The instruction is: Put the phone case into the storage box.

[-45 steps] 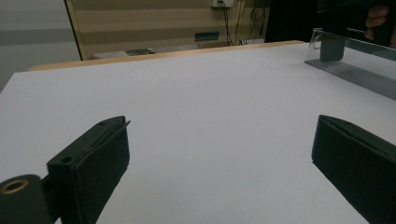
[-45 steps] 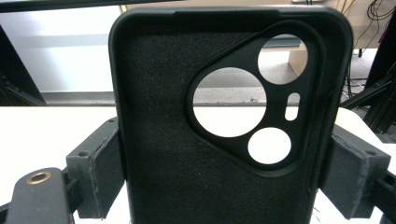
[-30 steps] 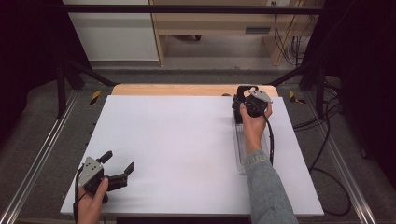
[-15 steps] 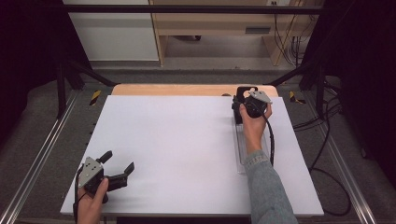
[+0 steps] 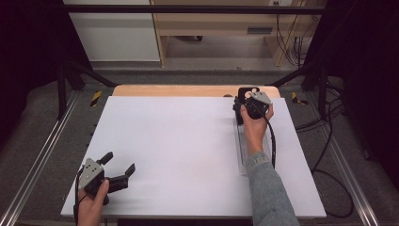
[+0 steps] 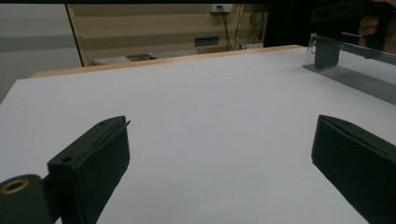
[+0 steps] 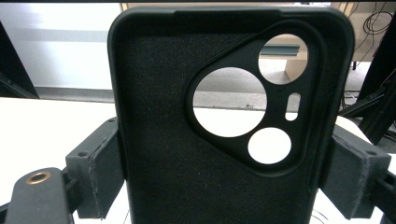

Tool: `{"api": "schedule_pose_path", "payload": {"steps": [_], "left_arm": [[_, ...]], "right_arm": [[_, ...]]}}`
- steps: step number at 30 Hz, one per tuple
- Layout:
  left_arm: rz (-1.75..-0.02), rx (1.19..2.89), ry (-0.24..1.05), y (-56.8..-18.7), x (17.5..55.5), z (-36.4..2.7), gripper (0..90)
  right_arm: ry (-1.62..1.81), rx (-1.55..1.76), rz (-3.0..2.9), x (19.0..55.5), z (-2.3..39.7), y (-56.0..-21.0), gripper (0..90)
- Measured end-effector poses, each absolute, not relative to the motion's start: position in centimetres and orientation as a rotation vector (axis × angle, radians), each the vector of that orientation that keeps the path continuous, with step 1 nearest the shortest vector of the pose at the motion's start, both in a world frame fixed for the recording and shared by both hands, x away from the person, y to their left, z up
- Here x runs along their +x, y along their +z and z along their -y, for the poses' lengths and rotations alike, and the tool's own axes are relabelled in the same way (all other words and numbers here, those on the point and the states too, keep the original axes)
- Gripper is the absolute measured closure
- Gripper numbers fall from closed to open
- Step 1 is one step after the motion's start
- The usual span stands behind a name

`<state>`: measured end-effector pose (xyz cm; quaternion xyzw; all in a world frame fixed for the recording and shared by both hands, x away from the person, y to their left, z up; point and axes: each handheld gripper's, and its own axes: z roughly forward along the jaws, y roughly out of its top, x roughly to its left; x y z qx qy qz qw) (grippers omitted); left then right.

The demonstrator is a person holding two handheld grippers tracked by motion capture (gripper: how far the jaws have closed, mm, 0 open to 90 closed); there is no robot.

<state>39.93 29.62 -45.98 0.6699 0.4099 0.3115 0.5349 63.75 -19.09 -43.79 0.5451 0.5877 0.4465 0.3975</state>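
Black phone case (image 7: 224, 121) sits upright between the pads of the right tongs (image 7: 229, 172), clamped by its two long edges, inner side w/ the felt-like lining toward the camera. Camera cutout is a rounded triangle at upper right of the case: one big round hole, two smaller ones, a short slot. Thru the holes you see white counter and the room behind.

From the high view, the right tongs (image 5: 245, 96) are at the far right of the counter (image 5: 179, 141), near its far edge, case (image 5: 244, 92) poking out past them as a dark shape. Right below the hand lies a clear plastic holder (image 5: 242, 150), long and narrow, running toward the near edge; in the left gripper view it shows as a clear rack (image 6: 355, 65) w/ a grey base.

Left tongs (image 5: 118, 165) rest at the near left corner, jaws wide apart, nothing between them, well away from the case.
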Motion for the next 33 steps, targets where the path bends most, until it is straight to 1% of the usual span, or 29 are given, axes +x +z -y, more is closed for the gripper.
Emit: {"api": "schedule_pose_path", "payload": {"steps": [33], "left_arm": [[-0.972,1.605,0.728,-46.06,39.98,-29.48,4.4]], "right_arm": [[1.134,1.393,-1.513,63.78,19.22,-43.59,13.2]]}}
